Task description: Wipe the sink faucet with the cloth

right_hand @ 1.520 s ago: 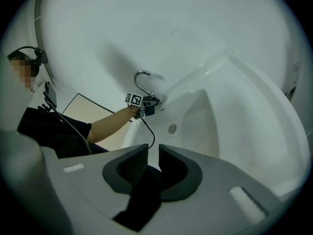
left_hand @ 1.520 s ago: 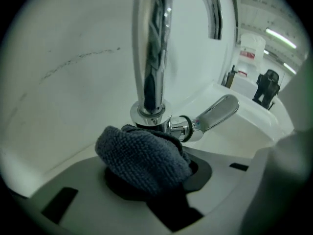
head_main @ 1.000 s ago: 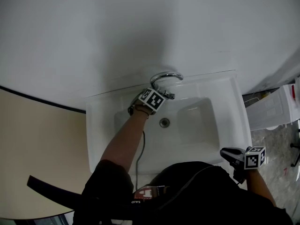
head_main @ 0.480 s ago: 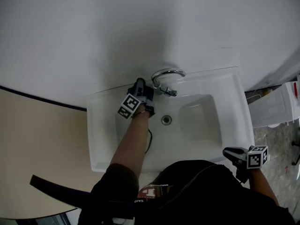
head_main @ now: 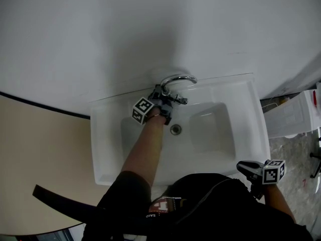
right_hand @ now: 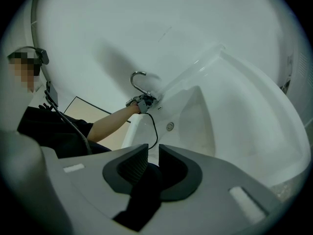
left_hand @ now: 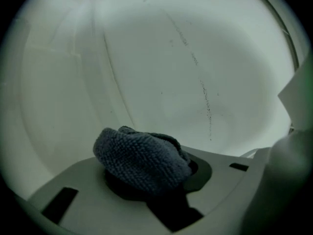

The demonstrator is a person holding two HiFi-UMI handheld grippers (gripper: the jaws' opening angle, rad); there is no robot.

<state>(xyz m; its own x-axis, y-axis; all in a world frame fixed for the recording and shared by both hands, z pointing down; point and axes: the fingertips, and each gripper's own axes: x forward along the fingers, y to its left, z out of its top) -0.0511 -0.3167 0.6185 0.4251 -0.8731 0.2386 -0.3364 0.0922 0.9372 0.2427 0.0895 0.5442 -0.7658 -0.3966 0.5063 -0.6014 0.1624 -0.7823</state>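
The chrome curved faucet (head_main: 175, 79) stands at the back rim of the white sink (head_main: 241, 92). My left gripper (head_main: 161, 101) is pressed up against the faucet's base, its marker cube (head_main: 143, 110) turned to the left. In the left gripper view a bunched grey-blue cloth (left_hand: 139, 155) fills the left gripper (left_hand: 146, 166), which is shut on it, with white wall ahead. My right gripper (head_main: 246, 165) hangs by the sink's front right corner. Its jaws (right_hand: 152, 148) stand a narrow gap apart with nothing between them. The faucet (right_hand: 138, 80) and the left gripper (right_hand: 142, 102) show far off in the right gripper view.
The drain (head_main: 175, 130) lies in the basin just in front of the left gripper. A white slatted container (head_main: 293, 115) stands right of the sink. A beige surface (head_main: 40, 154) lies to the left. A cable (right_hand: 154, 131) hangs from the left arm.
The left gripper swung left of the faucet while rolling over, then came back right against the faucet's base, cloth still in it. The right gripper stayed where it was.
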